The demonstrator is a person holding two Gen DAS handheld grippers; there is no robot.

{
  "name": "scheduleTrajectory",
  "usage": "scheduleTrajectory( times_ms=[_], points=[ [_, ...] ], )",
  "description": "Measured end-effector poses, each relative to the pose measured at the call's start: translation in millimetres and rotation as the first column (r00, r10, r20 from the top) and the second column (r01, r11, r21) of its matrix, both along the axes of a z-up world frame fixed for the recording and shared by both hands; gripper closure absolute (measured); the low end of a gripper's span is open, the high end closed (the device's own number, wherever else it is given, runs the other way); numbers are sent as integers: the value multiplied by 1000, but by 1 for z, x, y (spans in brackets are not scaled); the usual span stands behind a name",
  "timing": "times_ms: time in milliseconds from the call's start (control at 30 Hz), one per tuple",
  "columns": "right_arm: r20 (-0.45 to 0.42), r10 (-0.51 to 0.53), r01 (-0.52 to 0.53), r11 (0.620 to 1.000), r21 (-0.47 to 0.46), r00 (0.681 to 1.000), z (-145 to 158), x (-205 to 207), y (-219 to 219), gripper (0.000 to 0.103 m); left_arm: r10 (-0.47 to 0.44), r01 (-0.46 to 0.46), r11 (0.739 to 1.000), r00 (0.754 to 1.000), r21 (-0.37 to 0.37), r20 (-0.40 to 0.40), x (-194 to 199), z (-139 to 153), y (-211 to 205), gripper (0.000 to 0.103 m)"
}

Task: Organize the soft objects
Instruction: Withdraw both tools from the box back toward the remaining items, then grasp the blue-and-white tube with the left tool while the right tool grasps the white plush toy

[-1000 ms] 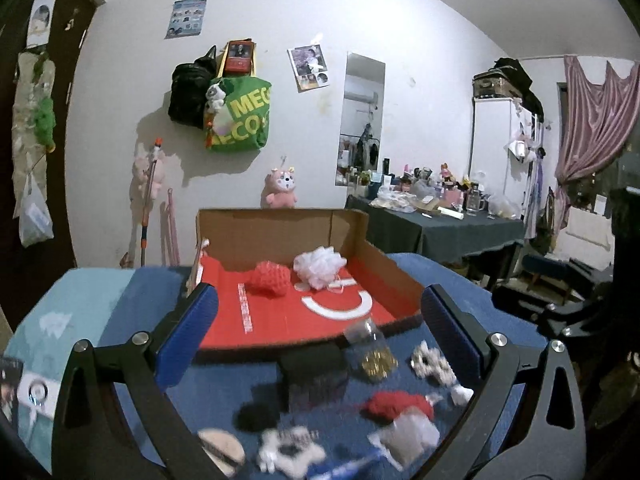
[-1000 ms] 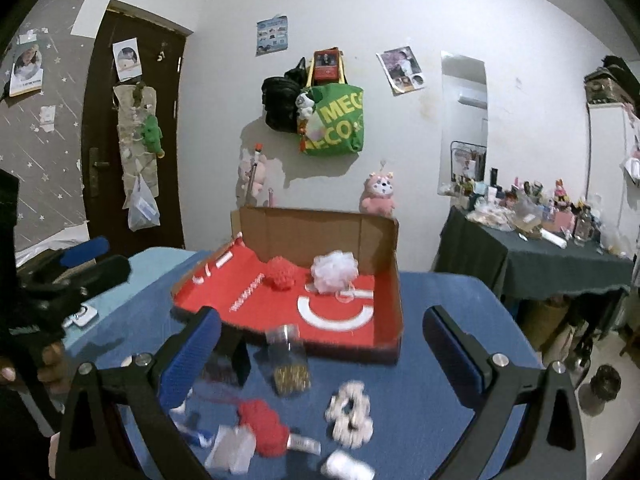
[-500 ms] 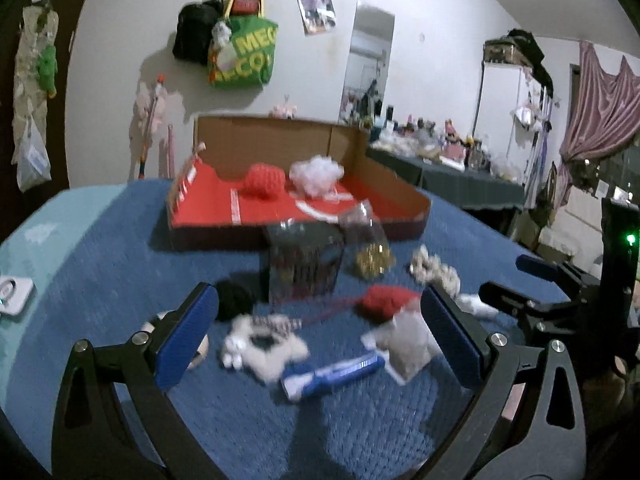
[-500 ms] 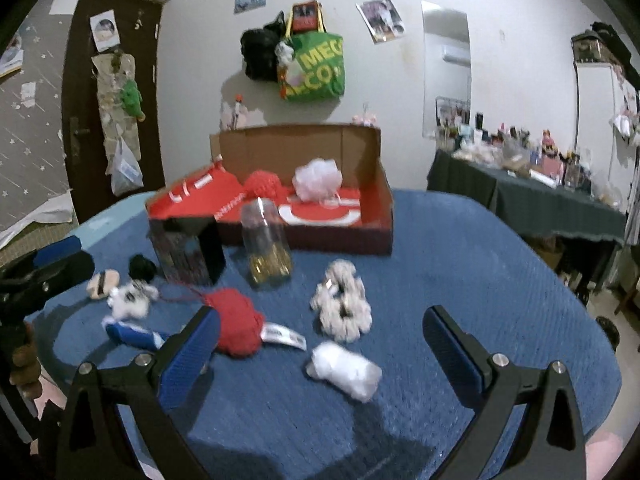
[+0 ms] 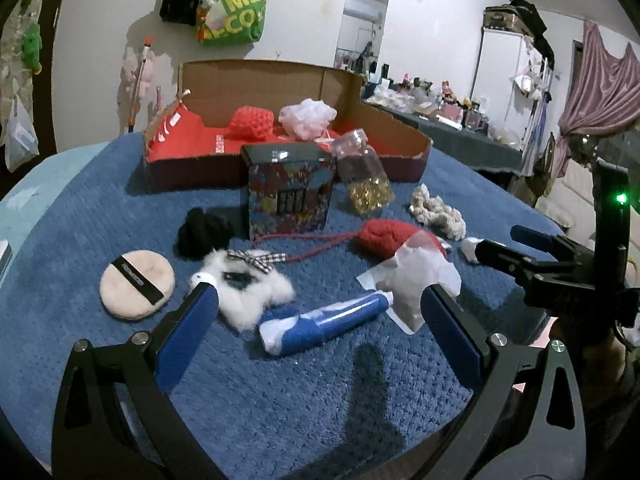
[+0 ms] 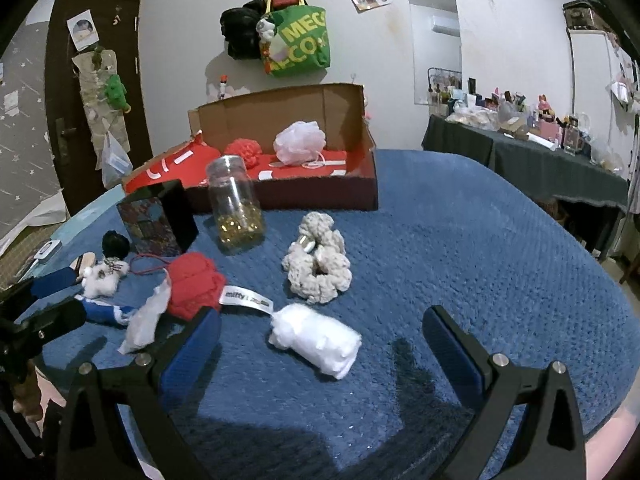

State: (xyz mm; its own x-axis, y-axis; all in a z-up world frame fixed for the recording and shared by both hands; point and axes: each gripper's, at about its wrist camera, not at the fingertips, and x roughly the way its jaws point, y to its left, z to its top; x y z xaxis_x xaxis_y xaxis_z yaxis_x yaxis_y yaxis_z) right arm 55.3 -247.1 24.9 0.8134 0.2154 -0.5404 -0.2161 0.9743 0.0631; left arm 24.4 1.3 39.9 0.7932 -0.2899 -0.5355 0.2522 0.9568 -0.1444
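Soft things lie on the blue cloth: a white fluffy clip (image 5: 250, 290), a pink powder puff (image 5: 136, 284), a black pompom (image 5: 202, 232), a red knit piece (image 5: 394, 236) (image 6: 194, 282), a cream scrunchie (image 6: 318, 262) (image 5: 438, 210) and a white cotton roll (image 6: 316, 340). An open cardboard box (image 5: 280, 76) (image 6: 280, 108) holds a red knit ball (image 5: 250, 122) and a white mesh puff (image 6: 298, 142). My left gripper (image 5: 318, 304) is open, empty, above a blue tube (image 5: 324, 320). My right gripper (image 6: 320, 330) is open, with the cotton roll between its fingers.
A dark patterned box (image 5: 288, 194) and a glass jar of gold beads (image 6: 236, 208) stand before the cardboard box. White paper (image 5: 416, 276) lies by the tube. A cluttered dark table (image 6: 540, 148) stands at the right. Bags hang on the wall (image 6: 296, 36).
Both grippers have come down and tilted toward the cloth. The loose objects now fill the lower views; the left nears the tube, the right nears the cotton roll.
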Motion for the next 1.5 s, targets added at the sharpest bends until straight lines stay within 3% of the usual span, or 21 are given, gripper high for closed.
scheduleTrajectory(
  times_ms=[300,367,433,500,533,567,600,633,700,833,1133,1267,1333,1367,1400,1433,1500],
  points=[
    [-16,11,-11,1000,10,1000,-4,5,-6,1,9,-8,1000,1000,28,-28,5,-3,0,0],
    [-19,18,-18,1000,9,1000,-5,6,-6,7,5,-4,999,999,34,-34,6,-5,-1,2],
    [-25,23,-23,1000,6,999,-8,8,-5,10,-2,4,999,999,42,-40,7,-8,-2,11],
    [-31,28,-28,1000,0,999,-11,10,-3,19,2,2,998,998,61,-56,9,-13,-3,29],
    [-31,32,-32,999,-5,999,-12,10,-1,32,6,-1,998,998,68,-64,10,-15,-4,34],
    [-31,36,-37,999,-13,999,-14,11,0,50,15,-10,997,998,81,-67,11,-17,-4,48],
    [-31,42,-43,999,-17,999,-14,10,2,61,28,-22,995,998,96,-60,11,-18,-4,63],
    [-28,49,-49,999,-17,998,-14,9,2,72,33,-27,994,998,105,-54,11,-18,-4,70],
    [-5,68,-68,998,-16,998,-12,4,5,78,41,-34,993,998,110,-57,11,-16,0,76],
    [40,82,-80,996,-41,996,-4,-5,11,80,39,-35,998,997,61,-69,12,-13,10,86],
    [24,119,-119,993,-17,993,0,-6,16,80,-28,29,998,999,56,-33,5,-1,6,85],
    [-4,127,-127,992,-19,992,-7,-5,16,68,-88,92,993,994,72,-57,14,0,-1,81],
    [-13,125,-125,992,-24,992,-9,-6,15,56,-110,114,990,992,80,-55,18,3,-3,73],
    [-15,114,-115,993,-26,993,-10,-6,14,47,-124,129,987,991,94,-55,19,4,-6,58],
    [-15,112,-112,993,-24,994,-10,-6,13,45,-136,141,984,989,110,-52,21,6,-8,30],
    [-13,110,-110,994,-20,994,-10,-7,12,44,-141,145,982,989,121,-41,21,7,-9,23],
    [-11,104,-104,995,-12,995,-9,-7,10,44,-144,143,978,990,152,-2,20,12,-11,22]
  ],
)
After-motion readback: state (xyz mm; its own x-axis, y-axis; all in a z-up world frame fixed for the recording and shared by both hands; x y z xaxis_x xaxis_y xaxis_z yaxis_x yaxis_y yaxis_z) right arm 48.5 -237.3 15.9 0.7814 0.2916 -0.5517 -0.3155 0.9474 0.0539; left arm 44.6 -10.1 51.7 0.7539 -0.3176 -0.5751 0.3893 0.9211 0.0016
